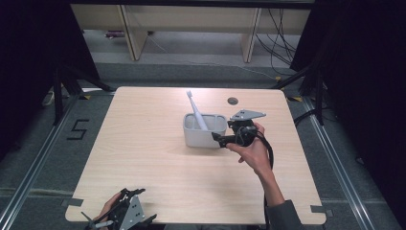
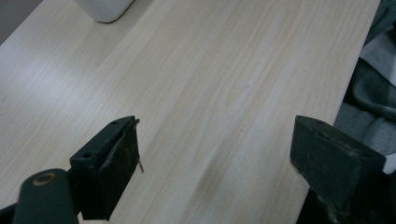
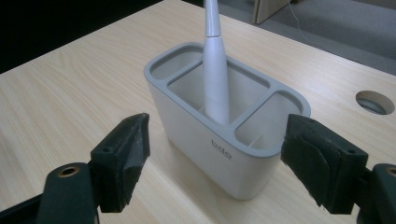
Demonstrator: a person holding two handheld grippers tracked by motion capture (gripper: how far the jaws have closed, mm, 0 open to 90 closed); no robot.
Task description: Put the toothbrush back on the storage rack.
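Note:
A white holder (image 1: 198, 139) with a grey rim and three compartments stands at the middle of the table. A white toothbrush (image 1: 196, 111) leans in its middle compartment, head up and toward the far side. My right gripper (image 1: 219, 139) is level at the holder's right end and open. In the right gripper view the holder (image 3: 201, 140) sits just ahead of the wide jaws of that gripper (image 3: 217, 128), with the toothbrush (image 3: 215, 79) rising behind; the pads touch nothing. My left gripper (image 1: 131, 194) rests at the table's near left edge, open (image 2: 215, 149) over bare wood.
The light wooden table (image 1: 143, 158) has a round cable hole (image 1: 232, 101) at the far right of the holder. Grey clothing (image 2: 373, 93) shows past the table's near edge. Wooden furniture legs and cables lie on the floor beyond.

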